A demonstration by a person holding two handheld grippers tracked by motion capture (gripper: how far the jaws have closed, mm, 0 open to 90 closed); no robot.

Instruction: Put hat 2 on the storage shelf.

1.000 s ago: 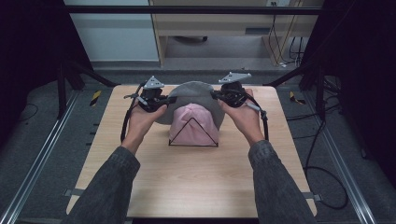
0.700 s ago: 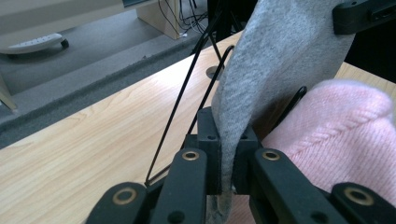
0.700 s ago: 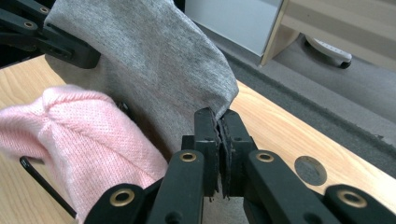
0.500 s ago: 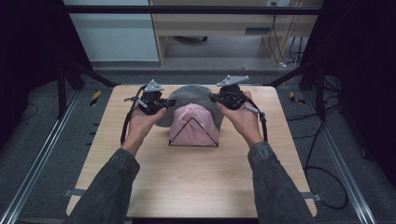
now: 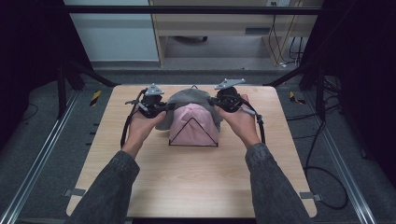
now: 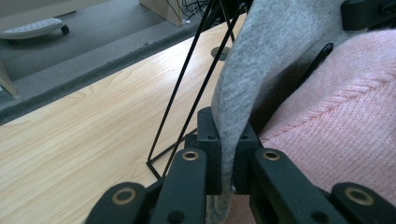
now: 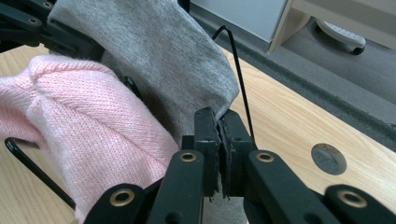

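Lower frame, high view: bare pale wooden worktop (image 5: 196, 182), forearms entering. Mid-frame: black wire triangular stand (image 5: 193, 133) already carries a pink knitted hat (image 5: 194, 125). A grey fabric hat (image 5: 187, 99) is draped behind and over it, partly on. Left gripper (image 5: 158, 106) and right gripper (image 5: 219, 102) each have jaws clenched on the grey hat's rim. Judgement: pulling down and releasing remain.

Rear of the black wire stand (image 5: 193, 138) behind the pink knit (image 5: 193, 123); grey cloth (image 5: 187, 98) edges inside fingers
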